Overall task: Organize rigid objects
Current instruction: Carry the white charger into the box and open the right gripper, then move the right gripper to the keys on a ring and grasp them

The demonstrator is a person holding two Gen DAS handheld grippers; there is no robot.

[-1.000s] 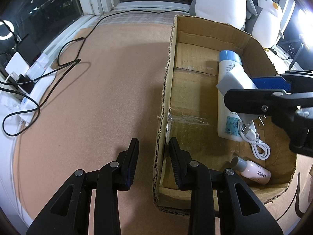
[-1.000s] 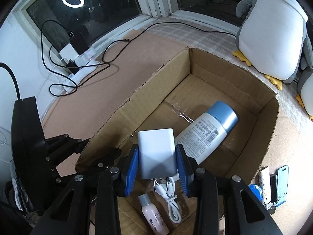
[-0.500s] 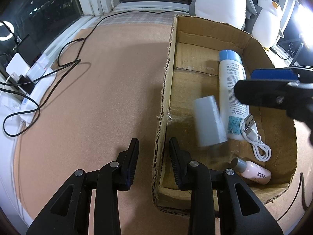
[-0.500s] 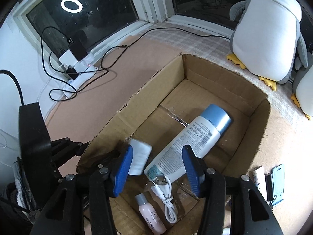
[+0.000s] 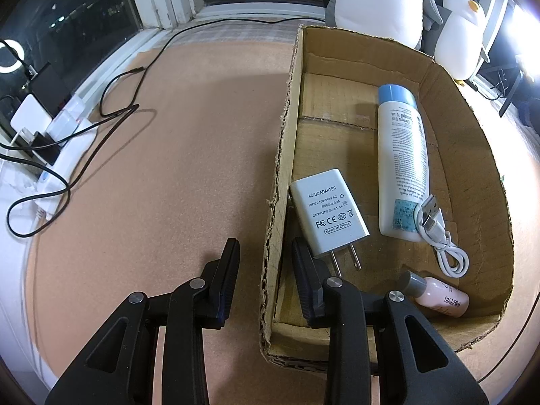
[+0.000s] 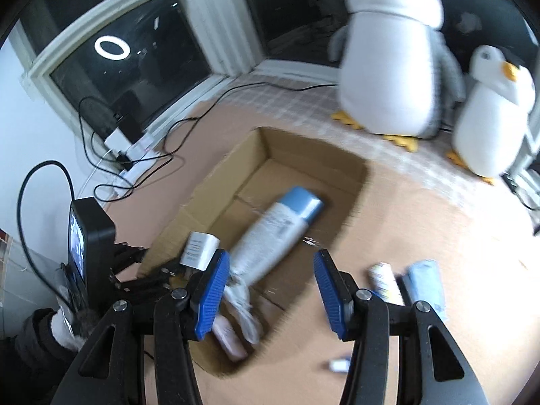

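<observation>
A cardboard box (image 5: 472, 135) (image 6: 216, 189) holds a white AC adapter (image 5: 329, 212) (image 6: 199, 249), a white bottle with a blue cap (image 5: 401, 165) (image 6: 276, 226), a white USB cable (image 5: 442, 236) and a small pink bottle (image 5: 438, 295) (image 6: 229, 337). My left gripper (image 5: 265, 270) straddles the box's left wall; its jaws stand apart from the cardboard. My right gripper (image 6: 270, 290) is open and empty above the box's right side. Small tubes (image 6: 384, 281) lie on the mat right of the box.
Two plush penguins (image 6: 391, 54) (image 5: 459, 30) stand behind the box. Black cables (image 5: 111, 108) and a power strip with chargers (image 5: 37, 135) (image 6: 125, 138) lie at the left by the window. A small white item (image 6: 339, 364) lies on the mat near the right gripper.
My right gripper opened and dropped the adapter, which now lies in the box by its left wall. The right gripper has pulled up and away to the right. The left gripper stayed put.
</observation>
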